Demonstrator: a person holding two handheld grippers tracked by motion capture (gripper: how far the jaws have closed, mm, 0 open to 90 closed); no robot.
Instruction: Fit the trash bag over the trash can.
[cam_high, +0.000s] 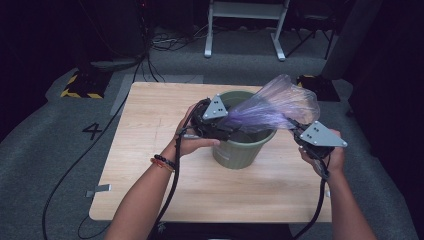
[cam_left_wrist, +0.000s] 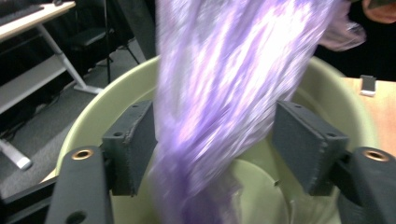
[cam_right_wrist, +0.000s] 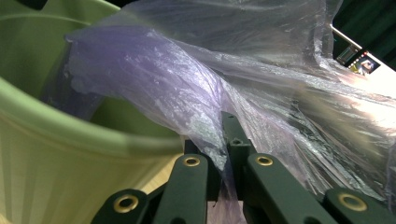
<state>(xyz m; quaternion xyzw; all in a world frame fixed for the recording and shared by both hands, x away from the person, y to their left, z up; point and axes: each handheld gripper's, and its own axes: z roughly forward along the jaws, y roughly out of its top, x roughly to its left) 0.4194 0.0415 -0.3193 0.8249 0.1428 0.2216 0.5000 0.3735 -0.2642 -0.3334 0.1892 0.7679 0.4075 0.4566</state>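
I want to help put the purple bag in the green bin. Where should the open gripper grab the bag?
Probably the bunched purple neck of the bag that hangs between the left gripper pads, above the green bin. It is gathered narrow there, so the pads can close from both sides. The right gripper already pinches the bag on the other side of the rim, so the far end is loose and puffy.

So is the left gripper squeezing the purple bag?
No, the left gripper has its jaws wide apart, with the purple bag hanging loose between them.
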